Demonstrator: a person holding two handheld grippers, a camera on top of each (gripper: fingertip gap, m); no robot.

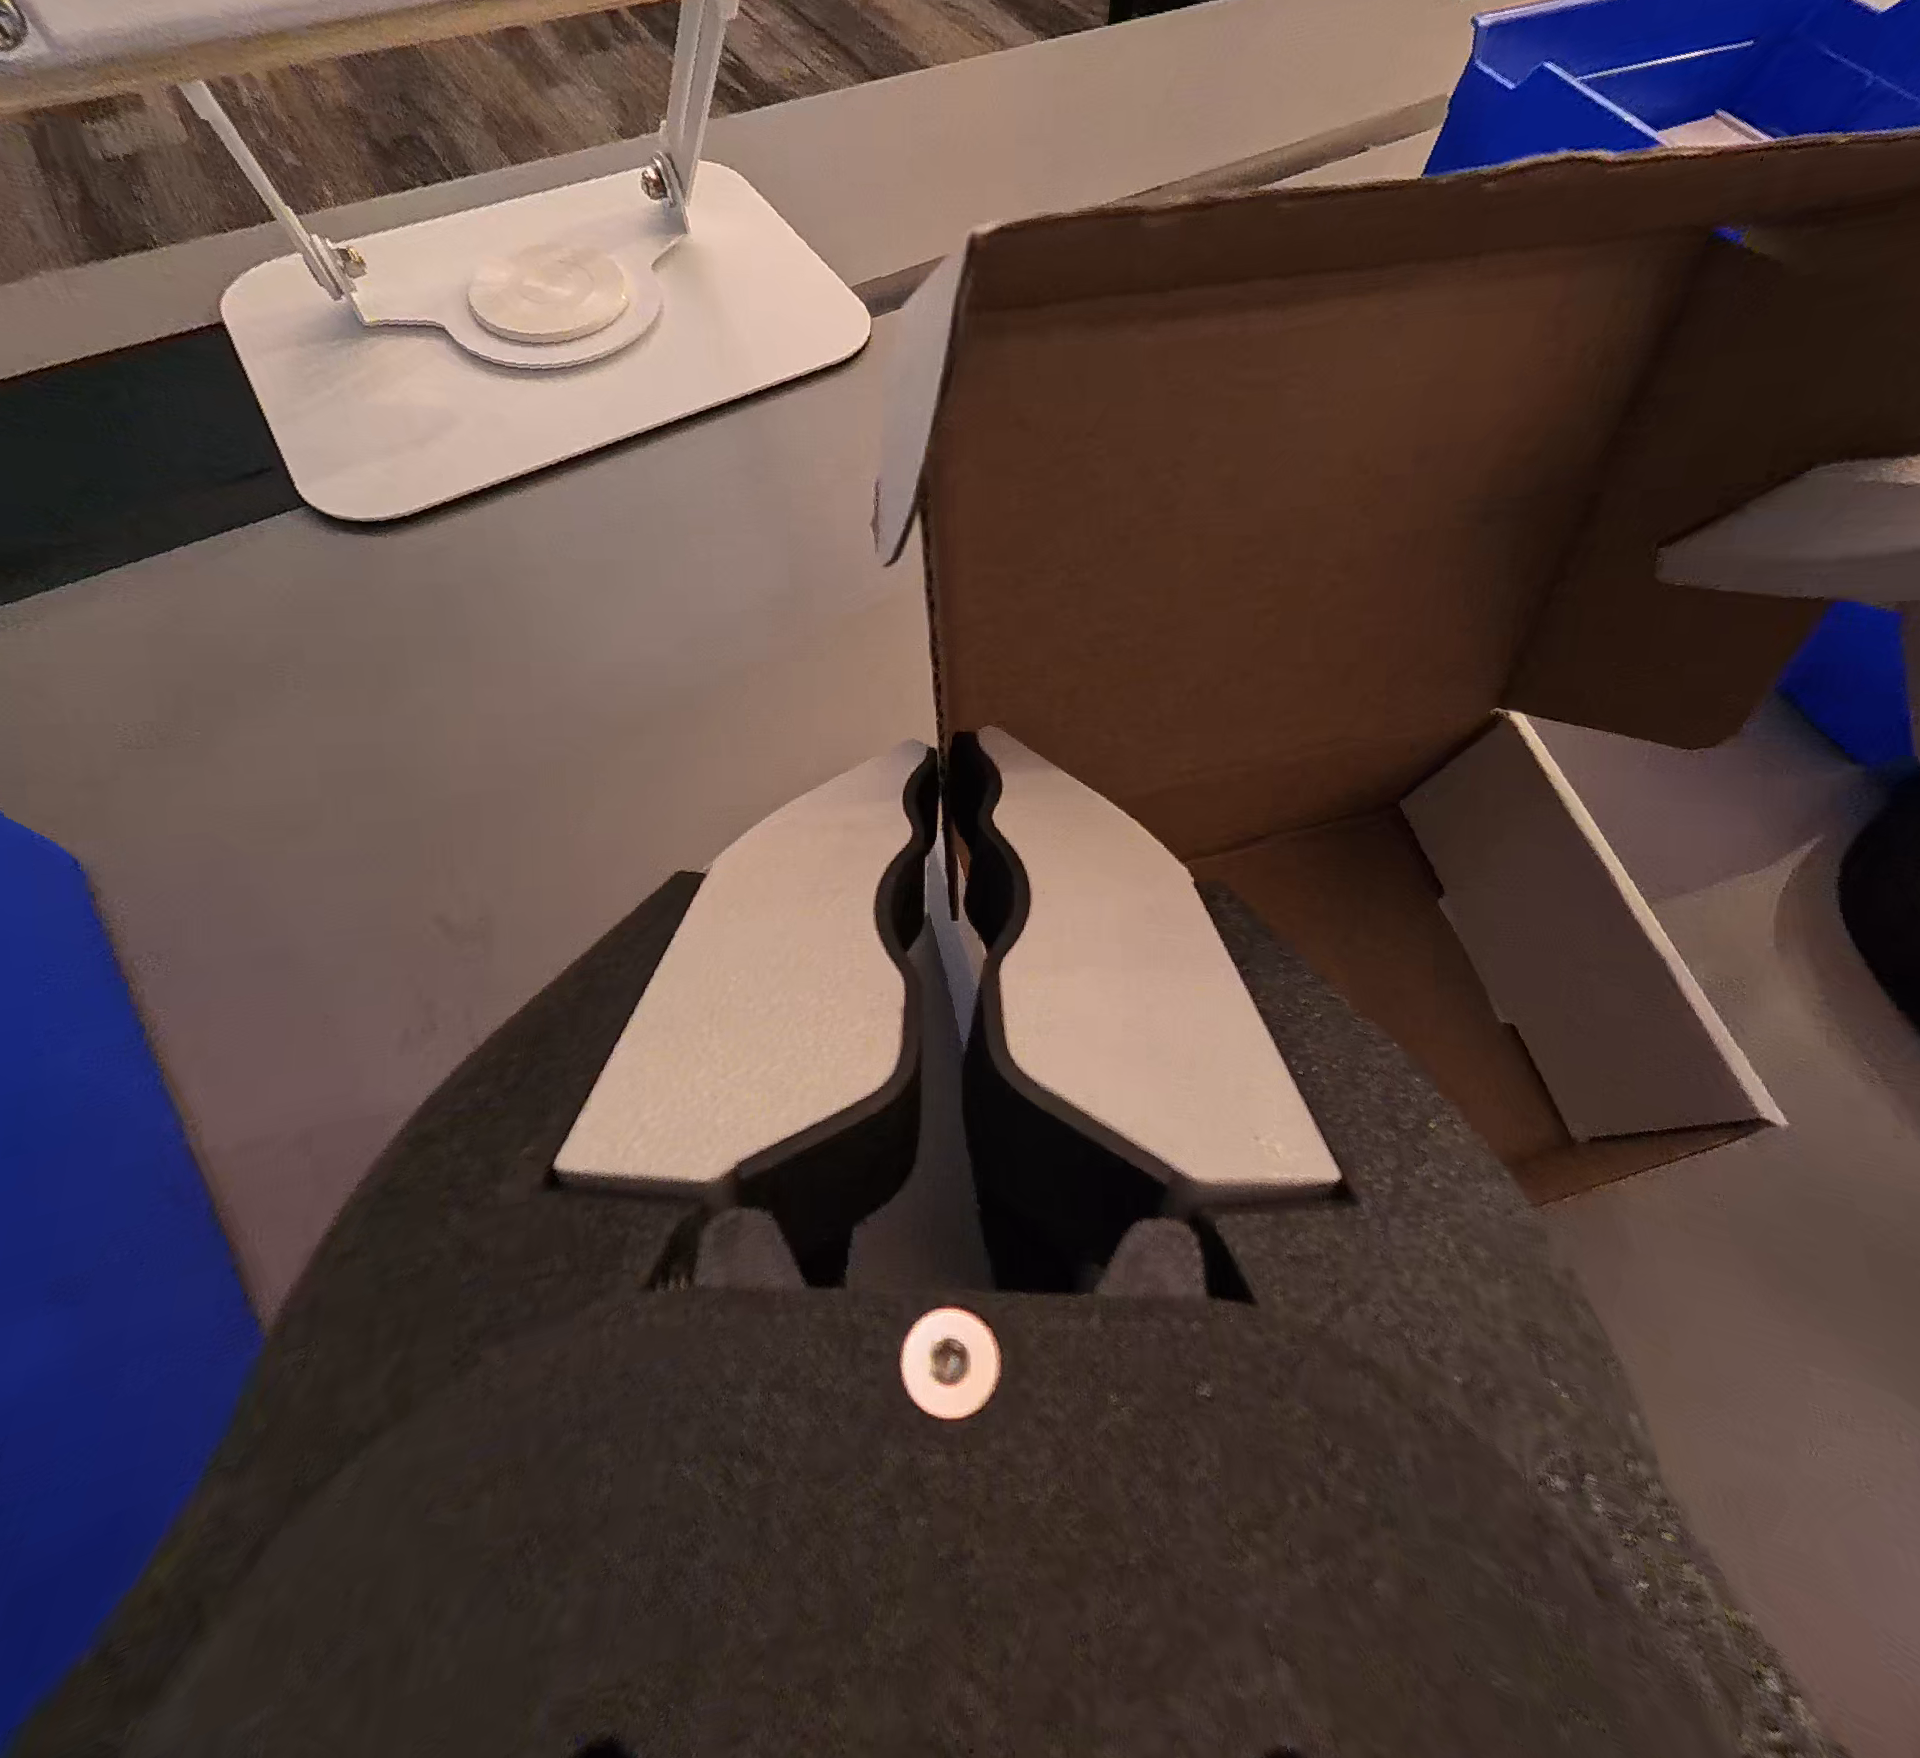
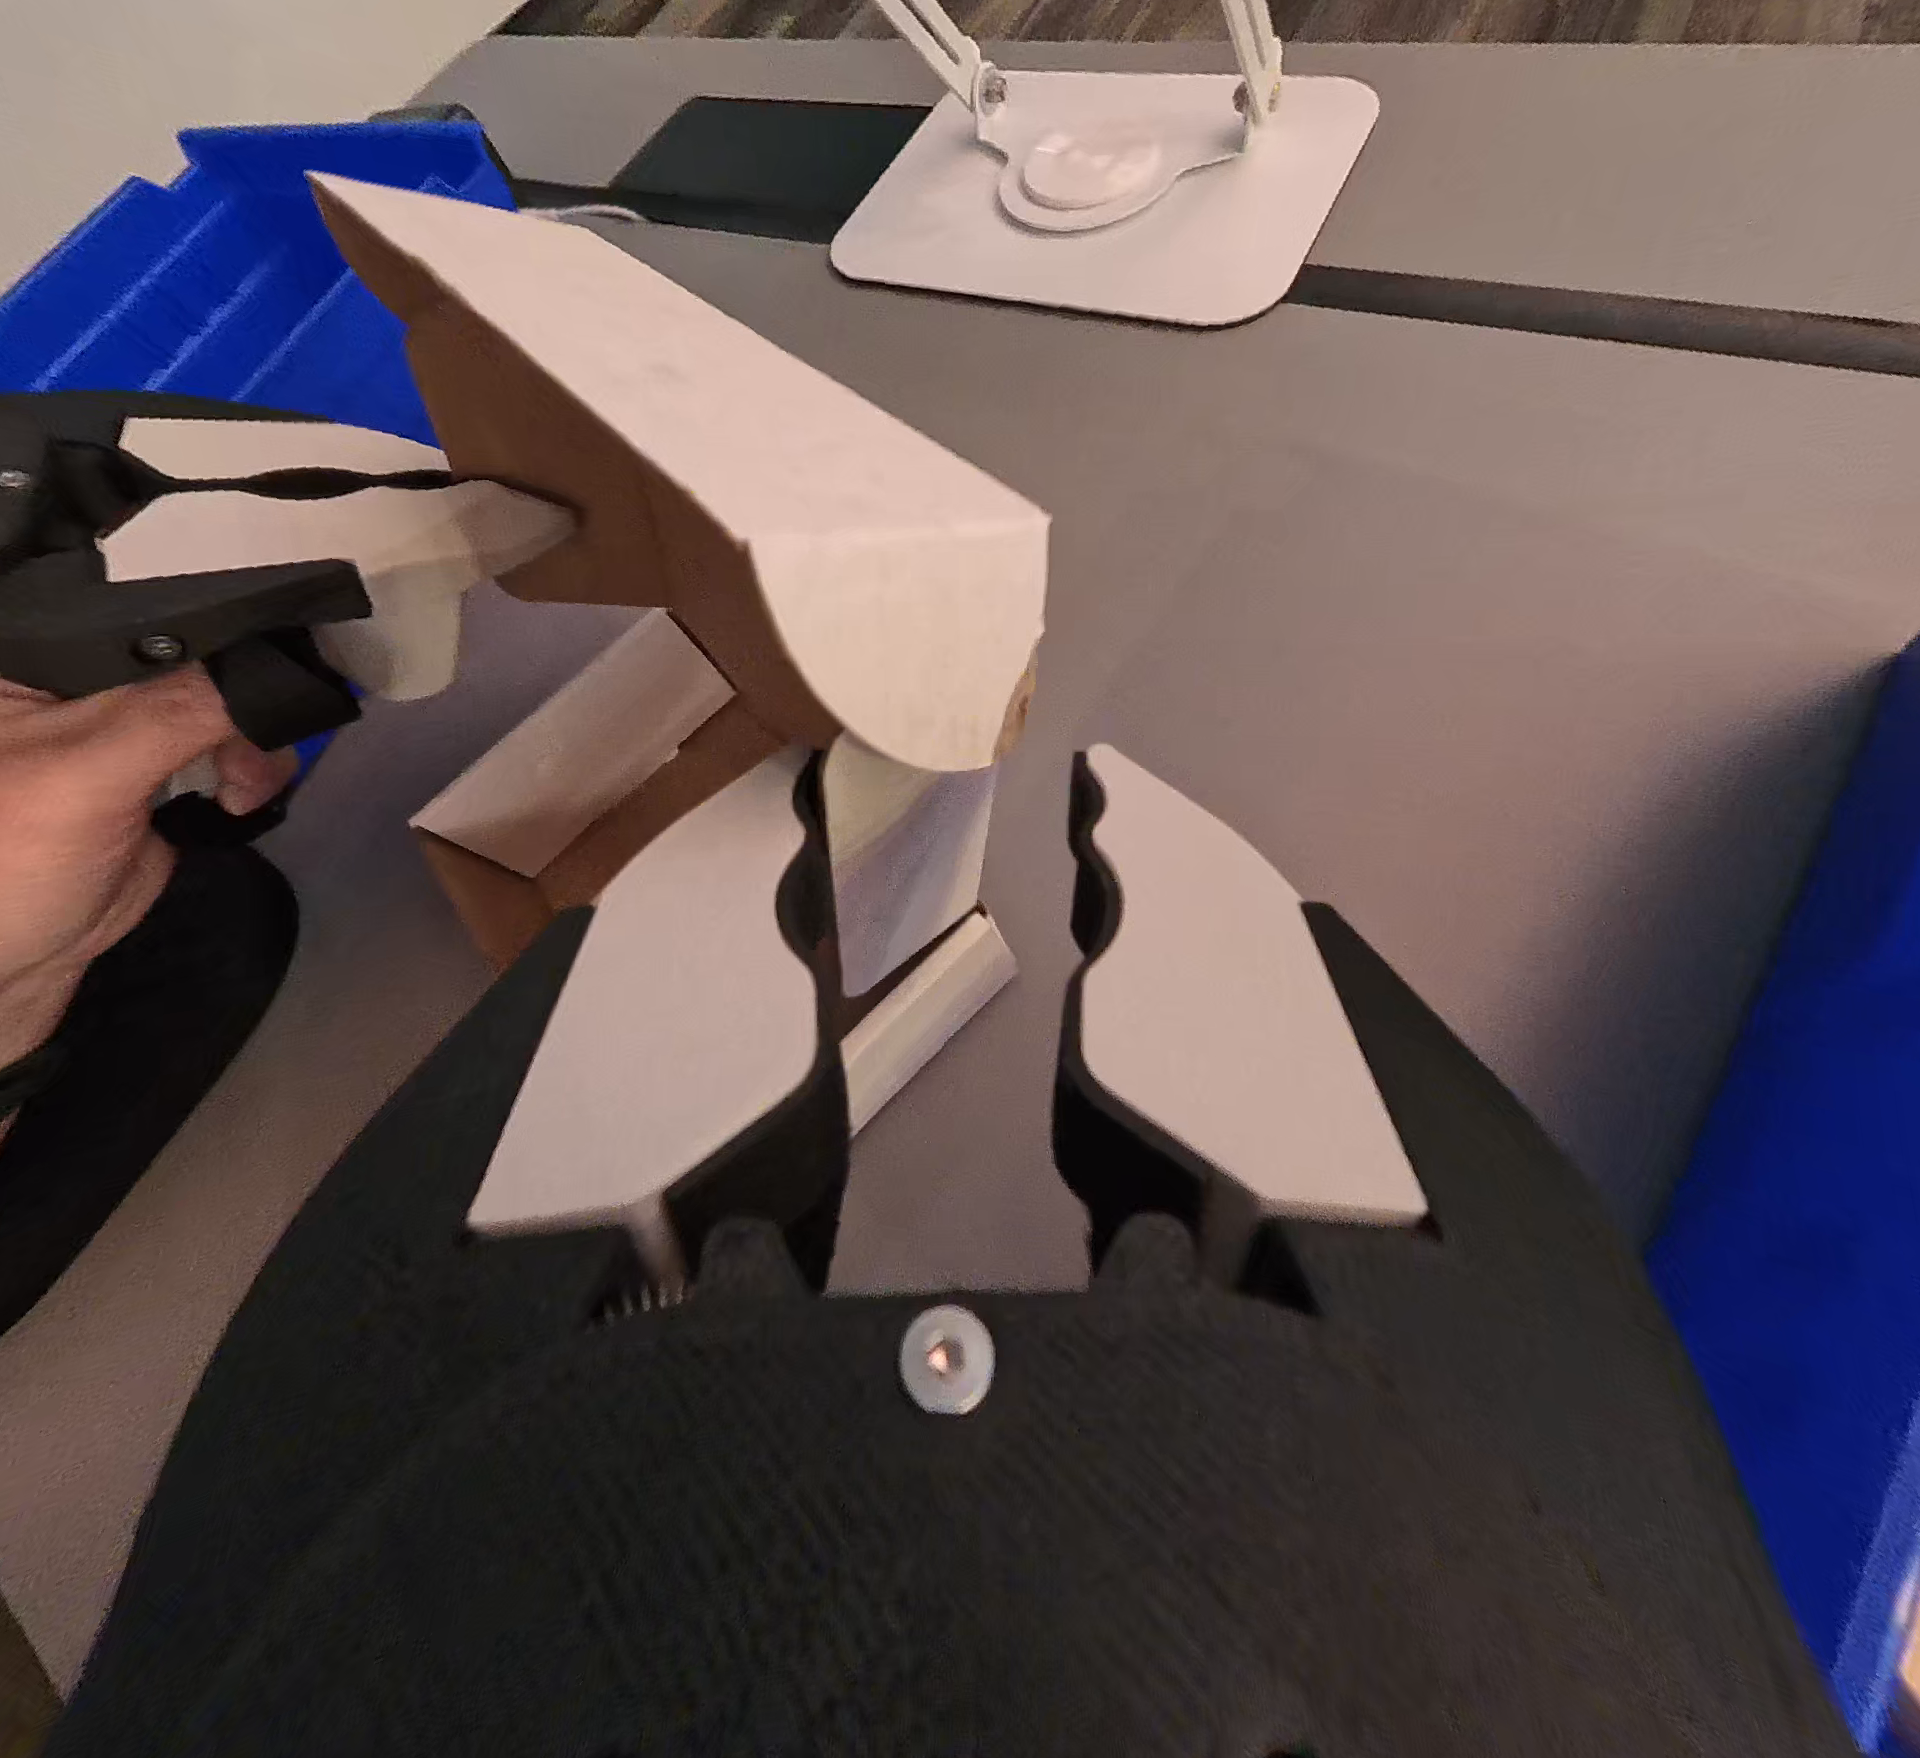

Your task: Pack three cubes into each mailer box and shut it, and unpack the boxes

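A mailer box (image 1: 1340, 919), white outside and brown inside, stands open on the grey table. No cubes show in the part of its inside that I can see. My left gripper (image 1: 948, 763) is shut on the left edge of the raised lid (image 1: 1299, 482) and holds it up. In the right wrist view the lid (image 2: 727, 461) tilts over the box, with the left gripper (image 2: 540, 513) clamped on its side. My right gripper (image 2: 951, 773) is open, with a white box flap (image 2: 914, 867) between its fingers, close to the left one. One of its fingertips (image 1: 1787, 534) shows by the lid.
A white stand (image 1: 540, 337) with a raised board sits at the back of the table; it also shows in the right wrist view (image 2: 1101, 202). Blue bins flank the box (image 1: 1662, 77) (image 1: 62, 1085) (image 2: 208, 285) (image 2: 1787, 1085). A person's hand (image 2: 94, 835) holds the left gripper. One gripper's finger ends stand about 15 cm off the other's.
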